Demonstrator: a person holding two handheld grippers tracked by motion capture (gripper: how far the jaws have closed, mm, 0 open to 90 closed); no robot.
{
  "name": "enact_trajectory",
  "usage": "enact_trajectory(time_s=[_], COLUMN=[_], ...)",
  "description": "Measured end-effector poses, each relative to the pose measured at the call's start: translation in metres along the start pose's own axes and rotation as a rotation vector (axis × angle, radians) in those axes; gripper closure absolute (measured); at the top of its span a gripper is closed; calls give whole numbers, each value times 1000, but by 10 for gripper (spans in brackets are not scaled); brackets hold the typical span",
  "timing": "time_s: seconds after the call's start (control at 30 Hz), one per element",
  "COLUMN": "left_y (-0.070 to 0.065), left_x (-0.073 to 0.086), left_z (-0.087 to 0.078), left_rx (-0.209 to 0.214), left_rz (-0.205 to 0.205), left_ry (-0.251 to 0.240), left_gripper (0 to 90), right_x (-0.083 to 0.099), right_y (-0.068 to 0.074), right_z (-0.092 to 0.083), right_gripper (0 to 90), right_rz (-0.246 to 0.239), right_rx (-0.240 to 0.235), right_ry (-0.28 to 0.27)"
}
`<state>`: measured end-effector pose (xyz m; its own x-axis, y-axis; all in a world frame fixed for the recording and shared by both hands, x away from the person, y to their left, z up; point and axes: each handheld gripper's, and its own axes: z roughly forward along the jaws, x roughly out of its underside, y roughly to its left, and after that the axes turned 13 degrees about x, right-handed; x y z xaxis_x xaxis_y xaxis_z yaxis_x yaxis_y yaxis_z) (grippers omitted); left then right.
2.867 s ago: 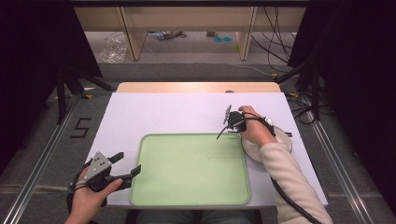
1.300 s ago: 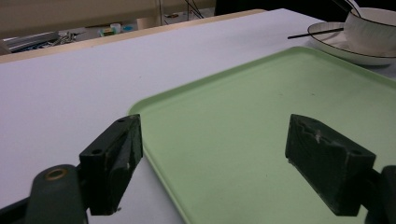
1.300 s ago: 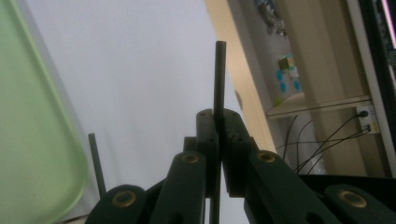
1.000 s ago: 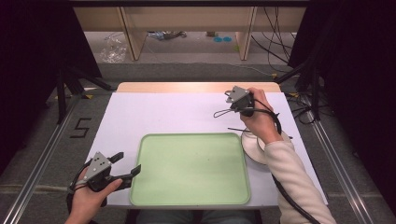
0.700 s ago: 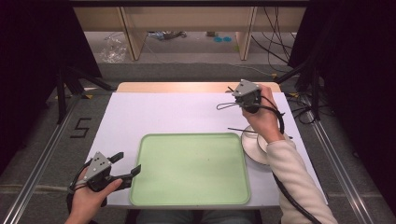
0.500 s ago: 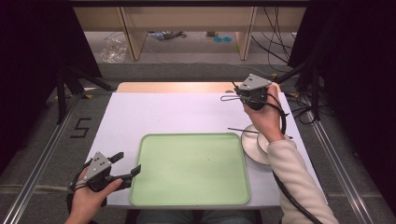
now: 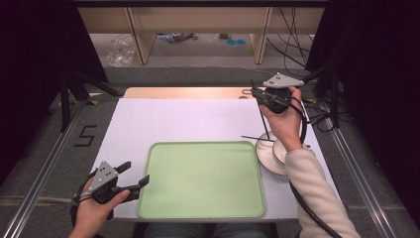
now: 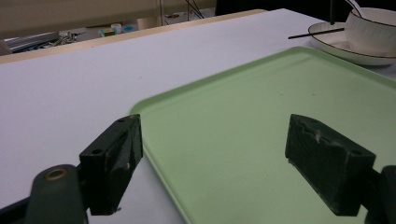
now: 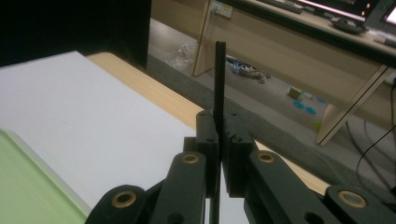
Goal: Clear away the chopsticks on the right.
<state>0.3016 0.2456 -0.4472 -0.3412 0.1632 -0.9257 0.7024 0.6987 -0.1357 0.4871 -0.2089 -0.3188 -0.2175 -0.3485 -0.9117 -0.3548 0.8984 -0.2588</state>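
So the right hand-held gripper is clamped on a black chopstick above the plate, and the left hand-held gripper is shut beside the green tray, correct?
Not quite. The left hand-held gripper is open, not shut: the left gripper view shows its jaws wide apart with nothing between them, beside the green tray. The rest stands: the right hand-held gripper is clamped on a black chopstick above the plate.

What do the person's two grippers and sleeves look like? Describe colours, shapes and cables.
Both the left gripper and the right gripper are black with two jaws, brass-coloured pivot pins and a grey three-cornered top plate. Black cables trail from each. The right arm wears a cream sleeve.
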Motion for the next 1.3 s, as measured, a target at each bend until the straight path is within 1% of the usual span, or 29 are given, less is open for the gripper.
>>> enact_trajectory(time_s=[0.03,0.07,0.13,0.17,0.2,0.23,0.27,0.33,0.37,0.4,0.47,0.53,0.6,0.63,0.7,0.73,0.77,0.8,0.83,0.93,1.07,1.13,1.17,1.2,1.23,1.3], left_y=[0,0,0,0,0,0,0,0,0,0,0,0,0,0,0,0,0,0,0,0,0,0,0,0,0,0], left_x=[0,0,0,0,0,0,0,0,0,0,0,0,0,0,0,0,0,0,0,0,0,0,0,0,0,0], left_z=[0,0,0,0,0,0,0,0,0,0,0,0,0,0,0,0,0,0,0,0,0,0,1,1,0,0], left_rx=[1,1,1,6,6,6,4,5,5,3,0,1,1,1,1,1,1,2,2,2,3,3,5,4,3,3], left_rz=[0,0,0,1,1,1,1,0,0,0,1,1,0,0,0,0,0,-1,0,-1,-3,-1,-11,-13,-1,-4], left_ry=[-1,0,0,-3,-4,-4,-2,-4,-4,-2,-1,0,-1,-1,-2,-2,-2,-2,-2,-2,-5,-5,-8,-11,-4,-6], left_gripper=[191,191,191,190,190,190,190,191,191,191,191,190,190,191,191,191,191,191,191,191,191,191,191,191,191,191], right_x=[-1,-1,-2,-2,-3,-3,-3,-3,-3,-4,-5,-5,-6,-6,-7,-7,-7,-7,-7,-7,-6,-5,-5,-4,-4,-2], right_y=[0,0,0,0,1,1,1,2,2,2,4,5,6,8,9,10,10,11,12,13,15,15,16,19,19,18], right_z=[-1,-1,-3,-2,-3,-3,-3,-3,-3,-5,-5,-5,-5,-5,-5,-5,-5,-5,-5,-5,-4,-4,-4,-4,-3,-1], right_gripper=[882,882,882,882,882,882,882,882,882,882,882,882,882,882,882,882,882,882,882,881,882,882,882,882,882,882], right_rz=[24,24,68,77,91,91,117,132,132,158,168,164,182,191,200,226,226,233,250,261,281,289,303,329,333,328], right_rx=[-1,-1,-12,-10,-10,-10,-17,-10,-10,-18,-10,-2,-9,-7,-4,-15,-15,-10,-16,-20,-20,-19,-19,-16,-20,-20], right_ry=[9,9,30,27,37,37,59,66,66,93,123,131,159,181,187,211,211,222,257,273,316,344,364,411,426,419])
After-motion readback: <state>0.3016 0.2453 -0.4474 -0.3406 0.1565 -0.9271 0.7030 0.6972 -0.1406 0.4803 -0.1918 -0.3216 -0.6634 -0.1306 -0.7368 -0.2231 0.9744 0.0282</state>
